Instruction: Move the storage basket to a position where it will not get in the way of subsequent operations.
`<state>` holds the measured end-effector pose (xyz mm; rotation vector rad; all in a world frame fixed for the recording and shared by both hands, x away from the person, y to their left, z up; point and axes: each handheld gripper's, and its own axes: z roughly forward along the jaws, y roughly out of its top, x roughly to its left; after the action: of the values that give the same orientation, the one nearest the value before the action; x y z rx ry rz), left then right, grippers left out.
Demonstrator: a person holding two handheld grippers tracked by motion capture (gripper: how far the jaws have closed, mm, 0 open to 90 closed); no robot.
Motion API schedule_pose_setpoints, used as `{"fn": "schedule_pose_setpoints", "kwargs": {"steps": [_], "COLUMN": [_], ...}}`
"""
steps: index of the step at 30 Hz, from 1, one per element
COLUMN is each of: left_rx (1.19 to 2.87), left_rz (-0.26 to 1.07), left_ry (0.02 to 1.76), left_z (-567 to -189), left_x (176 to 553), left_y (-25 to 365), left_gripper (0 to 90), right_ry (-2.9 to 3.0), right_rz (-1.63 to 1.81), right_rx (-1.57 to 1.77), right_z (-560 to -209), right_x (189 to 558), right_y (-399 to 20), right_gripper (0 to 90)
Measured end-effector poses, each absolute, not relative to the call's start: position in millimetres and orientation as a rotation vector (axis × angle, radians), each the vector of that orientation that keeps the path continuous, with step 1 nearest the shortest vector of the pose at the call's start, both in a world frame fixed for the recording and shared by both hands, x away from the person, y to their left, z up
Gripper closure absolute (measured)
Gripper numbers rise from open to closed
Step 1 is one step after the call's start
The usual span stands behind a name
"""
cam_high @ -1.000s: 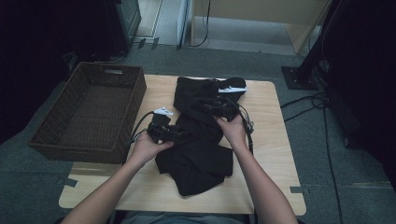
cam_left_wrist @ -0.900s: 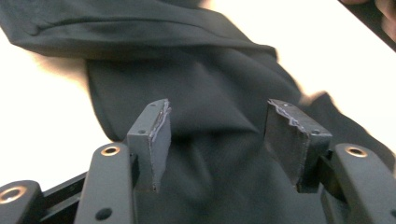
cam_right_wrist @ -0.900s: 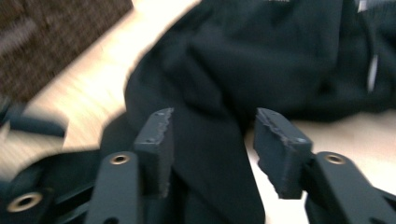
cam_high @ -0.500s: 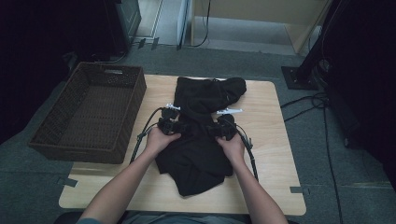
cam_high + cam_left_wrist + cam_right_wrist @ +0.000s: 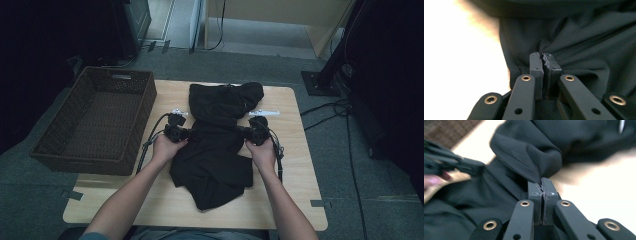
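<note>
Two grippers have a bite on the cloth (image 5: 215, 145), one at each side of its narrow middle. Your left gripper (image 5: 186, 133) has just been closing, and in the left gripper view (image 5: 543, 58) its jaws are now pressed together with a pinch of the cloth's (image 5: 579, 42) edge caught between the pads. Your right gripper (image 5: 246, 132) has just been closing too; in the right gripper view (image 5: 542, 182) its jaws are clamped on a raised fold of the cloth (image 5: 524, 155). The cloth itself is black and lies rumpled along the middle of the surface (image 5: 290, 200), its upper end bunched toward the far edge and its lower end spread toward you. The basket (image 5: 95, 122) stands just to the left of the cloth, beside your left hand (image 5: 167, 147), and overhangs the surface's left edge. Your right hand (image 5: 262, 152) rests against the cloth's right side.
</note>
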<state>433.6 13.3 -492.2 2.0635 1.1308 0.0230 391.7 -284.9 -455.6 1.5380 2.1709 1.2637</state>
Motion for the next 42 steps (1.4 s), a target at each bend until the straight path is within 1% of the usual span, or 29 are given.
{"fn": "schedule_pose_setpoints", "kwargs": {"steps": [3,5,6,7,8,9,15,20,22,23,24,27,28,30,32,34,36,37,38,39,40,41,42], "left_rx": [2.026,2.044,2.054,2.043,2.024,2.002,1.890,1.895,1.916,1.931,1.932,1.931,1.933,1.991,2.017,2.025,2.087,2.138,2.187,2.236,2.240,2.237,2.212], "left_rz": [0.008,0.029,0.042,0.044,0.016,-0.011,-0.065,-0.115,-0.108,-0.099,-0.095,-0.085,-0.082,-0.064,-0.020,-0.006,0.020,0.080,0.146,0.198,0.176,0.115,0.088], "left_ry": [1.148,1.152,1.161,1.182,1.195,1.199,1.195,1.175,1.166,1.156,1.154,1.139,1.137,1.128,1.104,1.085,1.072,1.063,1.055,1.053,1.061,1.090,1.098], "left_z": [-488,-486,-485,-484,-483,-482,-468,-467,-468,-468,-469,-464,-462,-458,-454,-454,-460,-465,-469,-476,-480,-483,-482], "left_x": [434,433,433,433,434,435,434,432,431,429,428,424,422,418,412,408,408,409,410,414,417,423,426], "left_y": [16,18,19,20,22,25,36,33,30,27,25,18,16,6,-4,-13,-28,-35,-38,-40,-38,-33,-28], "left_gripper": [86.9,86.2,84.3,79.0,68.5,64.1,54.3,47.1,44.4,43.0,41.0,36.4,35.3,30.6,29.9,26.5,25.7,26.7,33.7,43.4,60.2,71.9,82.4], "right_ry": [2.164,2.170,2.177,2.184,2.198,2.210,2.287,2.395,2.410,2.412,2.417,2.404,2.386,2.335,2.288,2.244,2.199,2.186,2.179,2.175,2.174,2.173,2.168], "right_rz": [1.291,1.298,1.294,1.285,1.282,1.274,1.353,1.319,1.300,1.302,1.310,1.331,1.343,1.358,1.343,1.329,1.330,1.327,1.326,1.320,1.304,1.296,1.283], "right_rx": [1.476,1.482,1.467,1.464,1.459,1.451,1.472,1.379,1.352,1.340,1.340,1.325,1.326,1.331,1.332,1.352,1.393,1.423,1.455,1.472,1.484,1.488,1.482], "right_z": [-434,-428,-427,-427,-428,-429,-451,-476,-484,-487,-489,-484,-479,-471,-465,-464,-466,-468,-470,-472,-475,-476,-478], "right_x": [388,386,385,385,385,385,374,355,351,350,349,346,344,341,339,338,339,340,342,343,343,344,345], "right_y": [-280,-277,-274,-271,-268,-265,-238,-198,-190,-189,-188,-197,-202,-216,-231,-247,-260,-265,-269,-270,-272,-273,-275], "right_gripper": [87.1,86.6,86.5,86.6,86.7,86.7,86.9,86.1,83.0,77.6,72.2,62.4,60.6,59.1,58.0,57.8,57.3,57.3,57.2,57.2,57.4,57.7,58.7]}}
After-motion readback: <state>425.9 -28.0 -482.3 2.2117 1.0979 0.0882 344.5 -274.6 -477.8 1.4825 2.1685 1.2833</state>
